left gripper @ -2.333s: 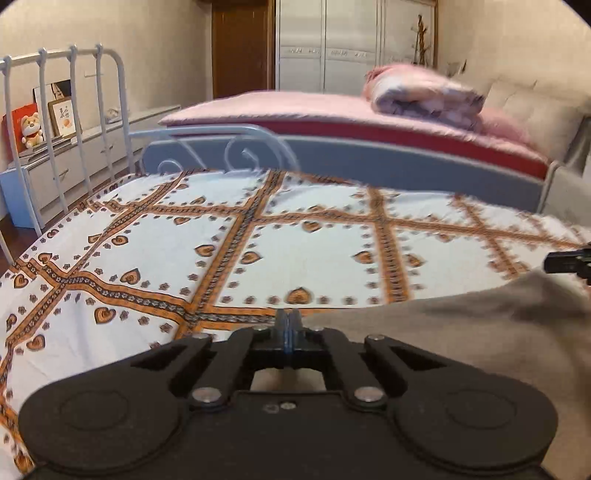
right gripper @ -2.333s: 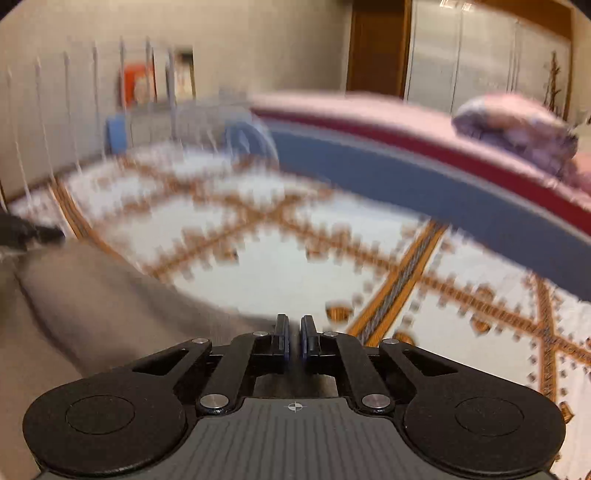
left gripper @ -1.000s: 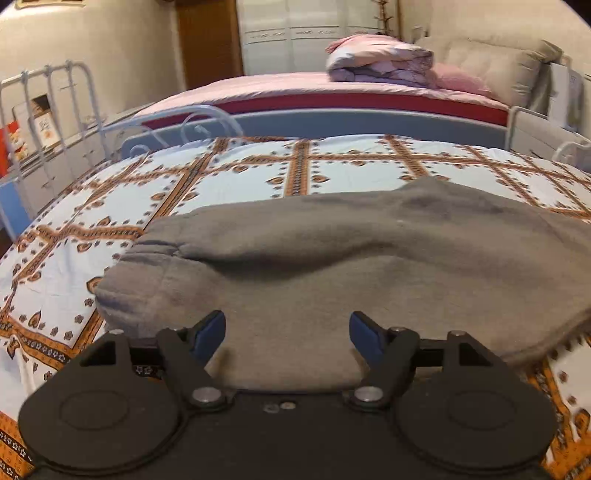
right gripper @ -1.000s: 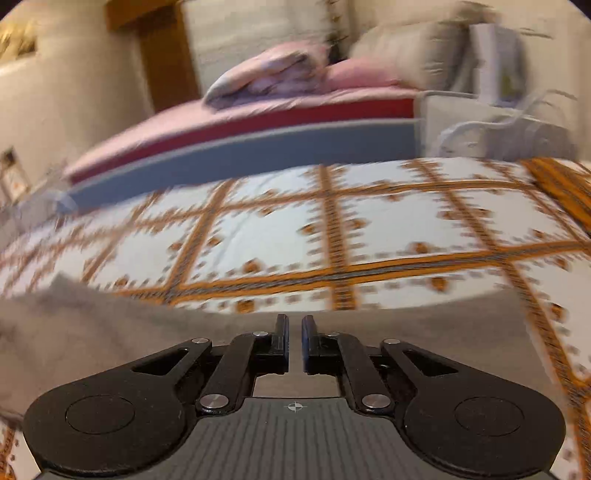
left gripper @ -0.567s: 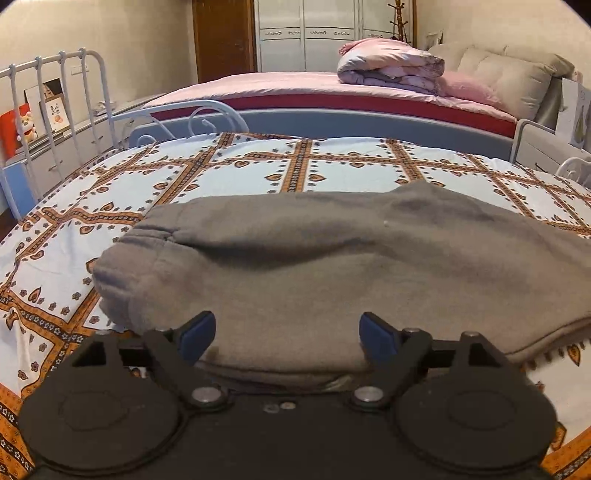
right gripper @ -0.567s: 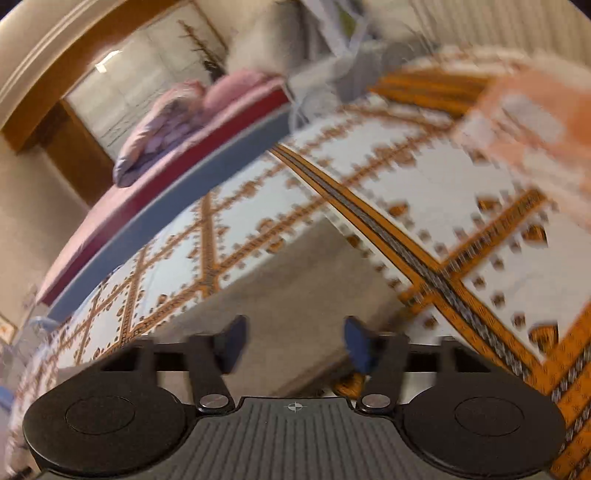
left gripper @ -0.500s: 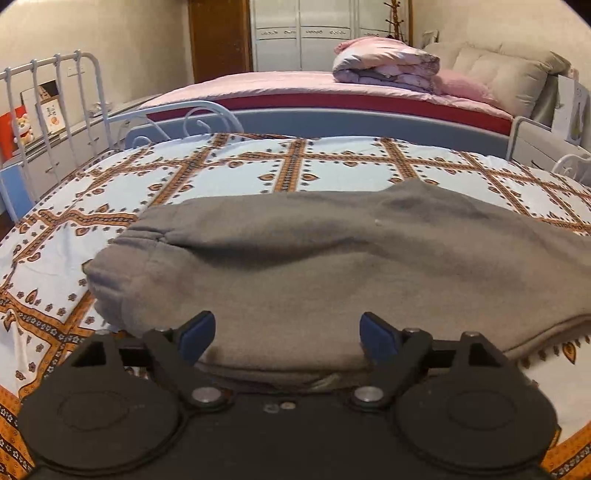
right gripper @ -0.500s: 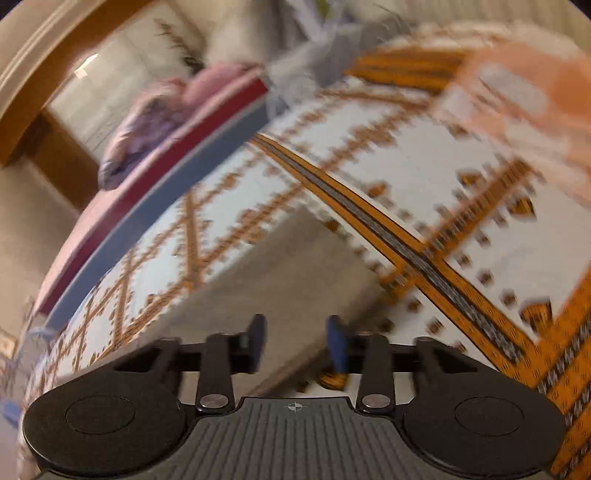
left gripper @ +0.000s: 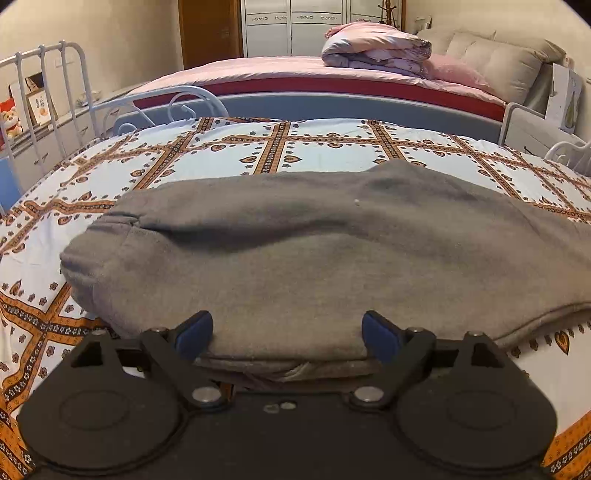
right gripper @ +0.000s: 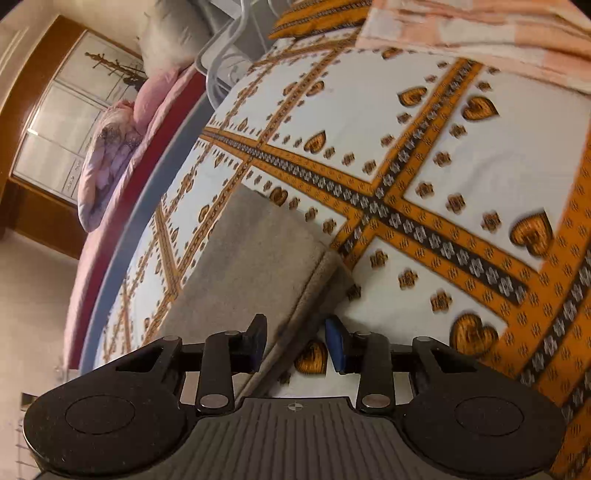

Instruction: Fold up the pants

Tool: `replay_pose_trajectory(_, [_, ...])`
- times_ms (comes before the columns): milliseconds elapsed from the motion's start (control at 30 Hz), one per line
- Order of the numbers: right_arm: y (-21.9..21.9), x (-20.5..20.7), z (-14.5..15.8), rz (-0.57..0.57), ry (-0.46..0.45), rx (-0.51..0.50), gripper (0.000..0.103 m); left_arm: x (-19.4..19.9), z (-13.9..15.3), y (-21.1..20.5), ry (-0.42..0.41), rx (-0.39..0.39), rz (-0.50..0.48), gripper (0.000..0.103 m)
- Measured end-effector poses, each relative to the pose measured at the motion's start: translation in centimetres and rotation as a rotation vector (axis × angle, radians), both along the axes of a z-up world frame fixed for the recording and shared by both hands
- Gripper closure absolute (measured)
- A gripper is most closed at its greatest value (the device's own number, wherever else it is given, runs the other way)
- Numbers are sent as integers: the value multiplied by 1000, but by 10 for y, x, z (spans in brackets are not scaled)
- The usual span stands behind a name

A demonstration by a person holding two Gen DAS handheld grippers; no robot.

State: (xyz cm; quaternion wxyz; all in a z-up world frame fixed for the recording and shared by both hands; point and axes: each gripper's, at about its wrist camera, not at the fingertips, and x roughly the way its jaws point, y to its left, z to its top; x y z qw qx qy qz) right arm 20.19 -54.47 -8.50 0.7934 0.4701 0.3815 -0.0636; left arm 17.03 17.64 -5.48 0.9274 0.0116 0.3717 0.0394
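Note:
The grey pants (left gripper: 295, 251) lie folded lengthwise across the patterned bedspread (left gripper: 303, 147), waistband end at the left. My left gripper (left gripper: 286, 334) is open wide and empty, its blue pads either side of the pants' near edge. In the right wrist view, tilted, the pants' leg end (right gripper: 255, 254) lies on the bedspread (right gripper: 424, 166). My right gripper (right gripper: 295, 343) is partly open, jaws astride the hem's near edge, not closed on it.
A white metal bed rail (left gripper: 48, 96) stands at the left. A second bed with pink sheets (left gripper: 314, 70), a folded quilt (left gripper: 376, 48) and pillows lies behind. A peach blanket (right gripper: 480, 33) lies on the bedspread's far right.
Both grippers let go of the pants and opened after laying them down. The right gripper swung to the leg end, tilted, and its jaws narrowed around the hem edge. The left gripper stayed nearly still.

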Motion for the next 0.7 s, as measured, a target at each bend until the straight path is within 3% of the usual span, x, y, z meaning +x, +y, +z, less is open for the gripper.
replay_pose_trajectory(167, [3, 12, -9, 48, -25, -16, 67, 6, -3, -8, 10, -26, 5, 22])
replay_pose_trajectory(200, [7, 14, -7, 69, -31, -40, 71, 9, -4, -10, 17, -49, 15, 22])
replay_pose_trajectory(233, [10, 19, -3, 106, -33, -93, 94, 12, -7, -12, 29, -69, 29, 22])
replay_pose_trajectory(267, [14, 21, 1, 116, -40, -119, 93, 14, -11, -14, 54, -72, 49, 23])
replay_pose_trajectory(367, [16, 17, 11, 82, -89, -134, 93, 15, -15, -26, 81, 19, 43, 23])
replay_pose_trajectory(400, [18, 17, 10, 85, -70, -158, 93, 14, -10, -30, 80, 26, 62, 27])
replay_pose_trajectory(433, [21, 18, 7, 98, -36, -184, 93, 13, -3, -35, 66, 27, 47, 44])
replay_pose_trajectory(467, [24, 19, 4, 105, -10, -195, 93, 11, 3, -42, 38, 12, 20, 50])
replay_pose_trajectory(533, [24, 16, 8, 91, -36, -187, 93, 5, 15, -61, -17, -30, -42, 48])
replay_pose_trajectory(633, [23, 14, 11, 99, -55, -190, 91, 5, 20, -99, -71, -75, -62, 21])
replay_pose_trajectory(700, [19, 13, 3, 90, -2, -149, 91, 9, 17, -124, -75, -142, -98, 21])
